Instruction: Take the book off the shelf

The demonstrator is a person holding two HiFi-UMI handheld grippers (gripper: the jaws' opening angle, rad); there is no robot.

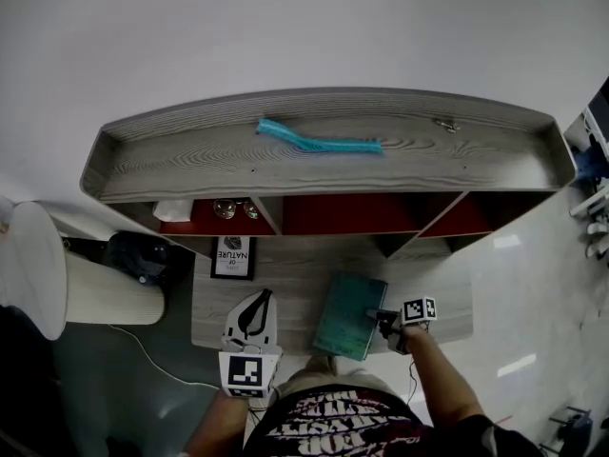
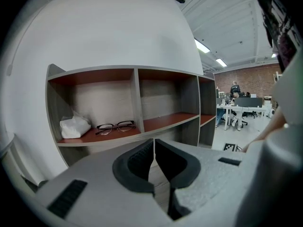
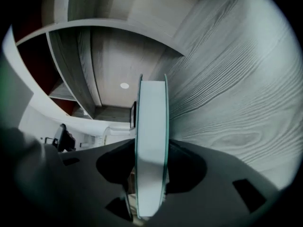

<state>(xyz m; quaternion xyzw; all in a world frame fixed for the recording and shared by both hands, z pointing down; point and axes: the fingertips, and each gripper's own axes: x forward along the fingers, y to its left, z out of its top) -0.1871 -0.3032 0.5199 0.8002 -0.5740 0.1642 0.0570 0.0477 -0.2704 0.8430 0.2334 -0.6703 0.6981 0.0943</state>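
A white wall (image 2: 118, 32) rises ahead of the left gripper (image 2: 154, 148); off to its right, strip lights (image 2: 202, 46), a brick wall (image 2: 246, 74) and office desks (image 2: 232, 109) on a pale floor (image 2: 220, 136).

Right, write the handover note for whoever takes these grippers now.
Left gripper: fingers together, empty, low in front of the shelf.
Right gripper: shut on the book, holding it by one edge.
Book: out of the cubbies, flat over the lower board; can't tell if it rests on it.
Done: book gripped and out of the cubbies.
Left: probably just carry it away from the unit.
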